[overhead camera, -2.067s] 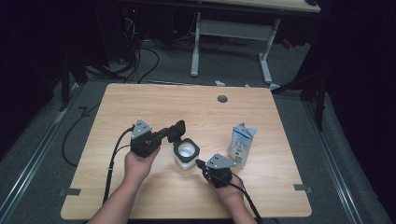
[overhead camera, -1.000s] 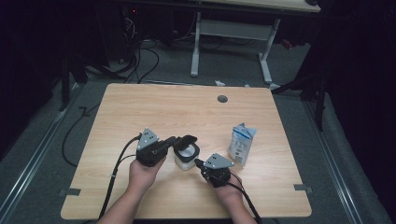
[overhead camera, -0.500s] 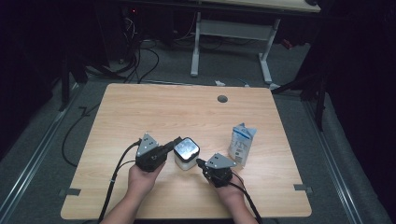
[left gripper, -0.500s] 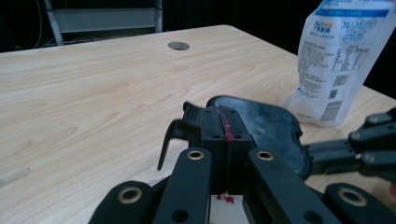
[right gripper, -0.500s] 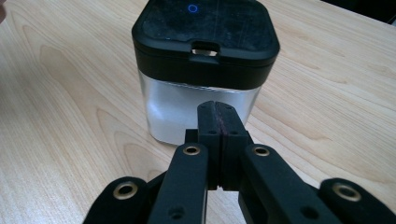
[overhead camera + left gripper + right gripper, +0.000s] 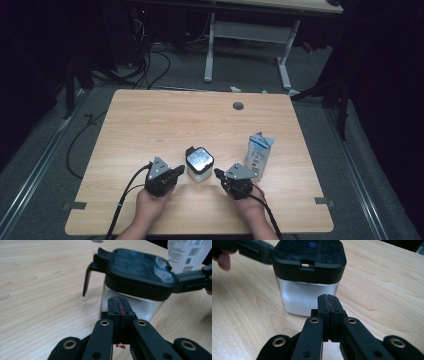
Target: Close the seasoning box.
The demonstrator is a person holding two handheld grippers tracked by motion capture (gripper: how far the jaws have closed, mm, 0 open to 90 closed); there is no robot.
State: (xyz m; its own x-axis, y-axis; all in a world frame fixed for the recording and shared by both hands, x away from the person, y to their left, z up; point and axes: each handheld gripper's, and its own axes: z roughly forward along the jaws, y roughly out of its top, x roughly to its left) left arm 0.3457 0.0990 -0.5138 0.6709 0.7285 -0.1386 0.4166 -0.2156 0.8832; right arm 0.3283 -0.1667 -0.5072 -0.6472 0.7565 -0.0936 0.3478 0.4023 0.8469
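2 hand-held claws flank a black-lidded clear container on a wooden table.

Left claw (image 6: 178, 170) and right claw (image 6: 218, 173) are both fully closed, gripping nothing; the container (image 6: 199, 163) stands between them, a white carton (image 6: 259, 154) beyond on the table (image 6: 150, 120).

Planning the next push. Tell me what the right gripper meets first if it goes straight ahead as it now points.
Most likely the container: the right gripper, shut, aims at its clear lower wall, just below the black lid. The gap looks small, though depth is hard to judge.
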